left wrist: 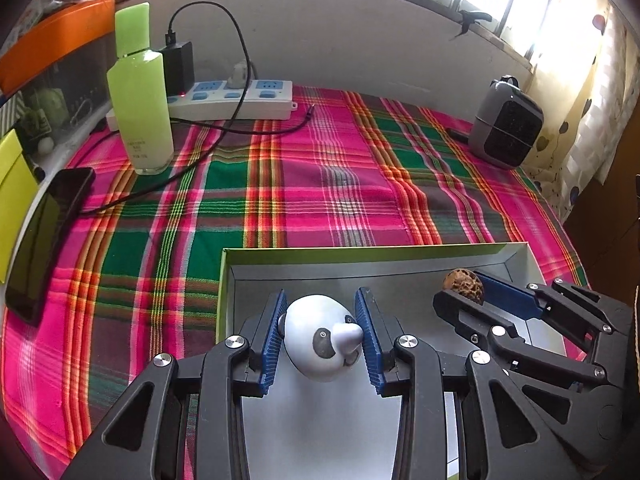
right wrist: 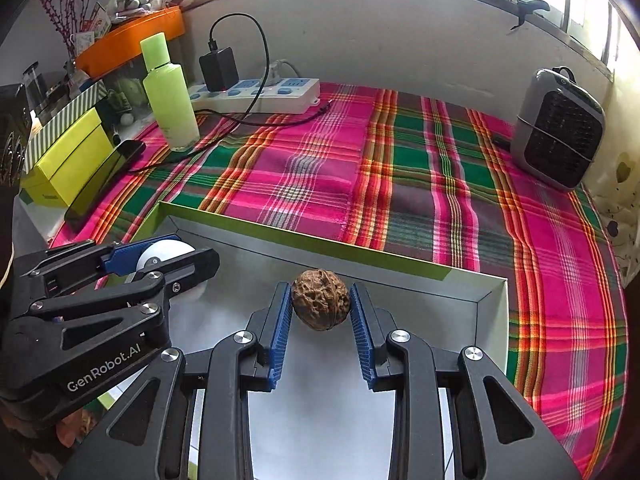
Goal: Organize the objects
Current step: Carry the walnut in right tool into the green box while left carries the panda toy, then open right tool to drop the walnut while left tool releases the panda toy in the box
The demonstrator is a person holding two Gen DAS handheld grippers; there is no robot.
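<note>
Panda figurine (left wrist: 320, 340), white with black eye patches and a pale cone-shaped nose, sits pinched between the blue ribbed pads of the left gripper (left wrist: 320, 338), held over the grey floor of an open box (left wrist: 360, 254) with a lime-green rim. Just to its right the right gripper (right wrist: 320, 312) clamps a brown, wrinkled walnut (right wrist: 321, 300) between its own blue pads, also above the inside of the box, near the far wall. From the right wrist view the left gripper (right wrist: 160, 258) shows at the left edge, with the figurine's white body (right wrist: 166, 252) between its fingers; from the left wrist view the right gripper (left wrist: 468, 292) and the walnut (left wrist: 464, 286) show at the right.

The box rests on a pink, green and orange plaid cloth (left wrist: 320, 184). Farther off on the cloth, at the left, lies a dark smartphone (left wrist: 48, 240), and beyond it a pale green bottle (left wrist: 140, 100) stands upright. Behind the bottle is a white and blue power strip (left wrist: 236, 100) with a black charger (left wrist: 178, 66) plugged in, its black cable (left wrist: 224, 120) trailing across the cloth. At the far right stands a small grey fan heater (right wrist: 560, 128).
</note>
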